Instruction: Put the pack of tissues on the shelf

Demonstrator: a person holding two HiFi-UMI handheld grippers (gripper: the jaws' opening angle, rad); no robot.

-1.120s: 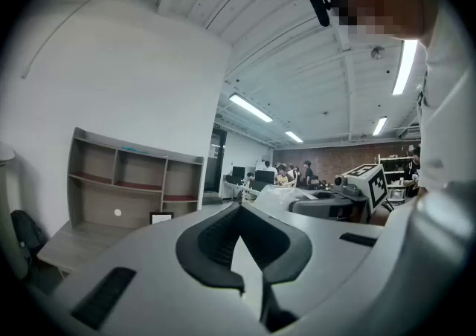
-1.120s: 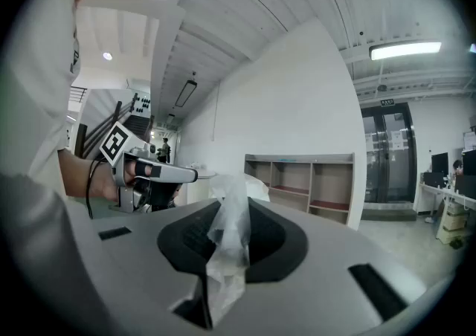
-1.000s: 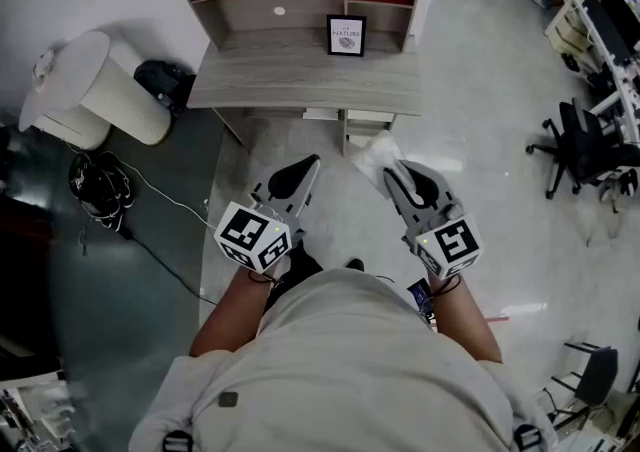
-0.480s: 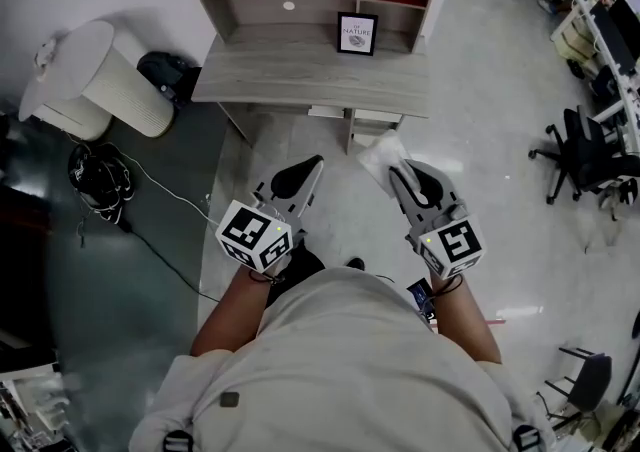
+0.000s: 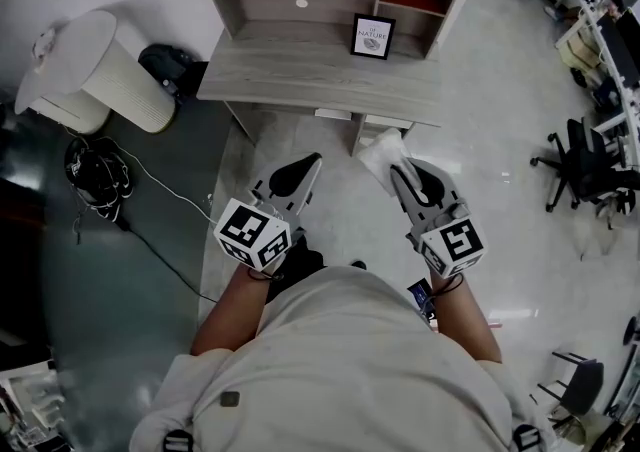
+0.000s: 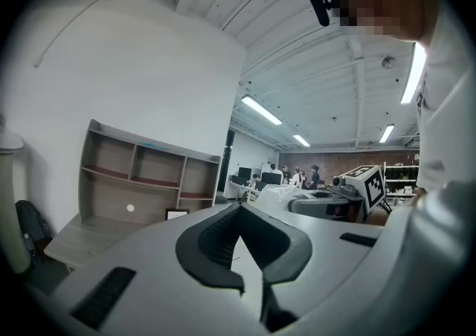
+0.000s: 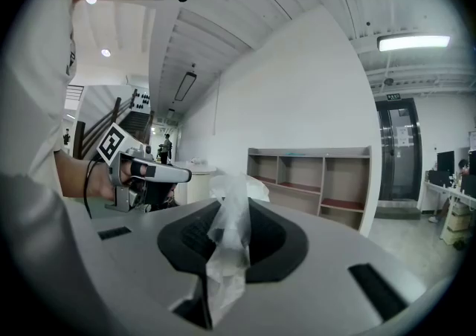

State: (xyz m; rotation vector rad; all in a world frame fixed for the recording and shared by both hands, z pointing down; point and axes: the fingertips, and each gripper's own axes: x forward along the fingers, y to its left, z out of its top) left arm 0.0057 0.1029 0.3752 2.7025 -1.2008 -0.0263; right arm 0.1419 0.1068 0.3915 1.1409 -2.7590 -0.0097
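R hand-held gripper pinches the tissue pack by its film edge (soft, light, prob. slippery; gripping the body looks safer). L hand-held gripper closed, empty.

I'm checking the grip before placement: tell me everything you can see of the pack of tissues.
The pack of tissues is a soft white bundle in thin, crinkled, translucent plastic. The right gripper pinches a gathered fold of that wrap, so the pack juts past the jaw tips, in the air over the pale floor, short of the desk.
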